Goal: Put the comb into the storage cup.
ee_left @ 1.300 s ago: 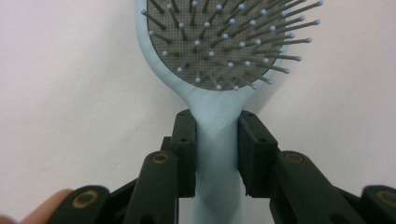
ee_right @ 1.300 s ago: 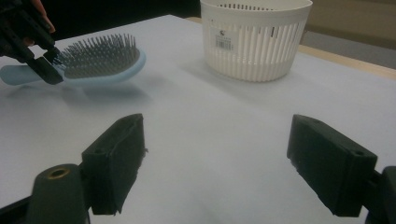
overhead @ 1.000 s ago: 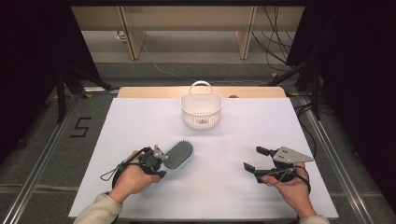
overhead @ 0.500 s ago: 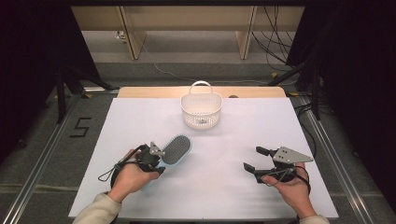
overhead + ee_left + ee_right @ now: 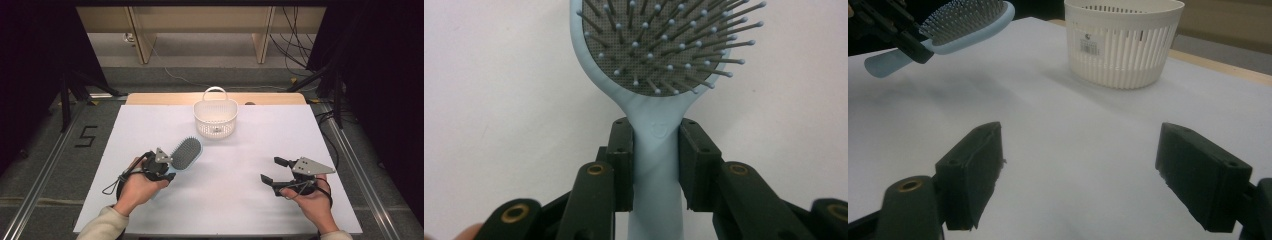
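A: At near left, the left gripper pinched the light-blue hairbrush by its handle, lifted off the white table, bristles up.

B: The carry looked under way; next it likely needed moving far and right to the white basket. At near right, the right gripper sat spread, empty.

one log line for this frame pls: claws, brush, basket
left claw: shut on hairbrush handle | hairbrush: lifted off table, bristles up | right claw: open, nothing between jaws | basket: upright, far centre
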A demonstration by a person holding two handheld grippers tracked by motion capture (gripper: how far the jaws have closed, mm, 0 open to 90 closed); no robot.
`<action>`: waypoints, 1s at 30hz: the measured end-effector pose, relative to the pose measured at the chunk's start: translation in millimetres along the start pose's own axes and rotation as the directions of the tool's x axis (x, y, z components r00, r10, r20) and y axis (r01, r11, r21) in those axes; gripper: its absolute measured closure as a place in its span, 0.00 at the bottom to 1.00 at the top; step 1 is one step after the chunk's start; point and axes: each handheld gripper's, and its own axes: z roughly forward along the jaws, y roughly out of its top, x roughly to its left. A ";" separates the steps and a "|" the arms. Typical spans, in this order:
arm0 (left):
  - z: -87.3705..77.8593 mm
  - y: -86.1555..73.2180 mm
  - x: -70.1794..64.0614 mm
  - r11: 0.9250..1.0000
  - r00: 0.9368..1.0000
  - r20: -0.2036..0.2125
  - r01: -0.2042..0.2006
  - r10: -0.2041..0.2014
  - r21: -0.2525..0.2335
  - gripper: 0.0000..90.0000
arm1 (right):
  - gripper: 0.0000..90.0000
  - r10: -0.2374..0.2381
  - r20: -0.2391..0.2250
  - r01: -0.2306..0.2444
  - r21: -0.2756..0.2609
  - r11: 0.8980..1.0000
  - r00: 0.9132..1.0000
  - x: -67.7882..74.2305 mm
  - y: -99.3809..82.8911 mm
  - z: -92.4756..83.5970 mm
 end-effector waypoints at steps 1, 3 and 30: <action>-0.2 0.0 0.2 1.000 1.000 -0.001 0.003 -0.003 -0.005 0.78 | 0.22 0.000 0.000 0.000 0.000 1.000 1.000 0.1 0.0 0.0; -0.8 0.4 0.4 1.000 1.000 -0.005 0.005 -0.005 -0.014 0.78 | 0.22 0.000 0.000 0.000 0.000 1.000 1.000 0.0 0.0 0.0; -5.4 1.2 6.8 0.991 0.997 -0.049 0.046 -0.052 -0.123 0.78 | 0.22 0.000 -0.001 0.000 -0.002 1.000 1.000 0.5 0.2 0.2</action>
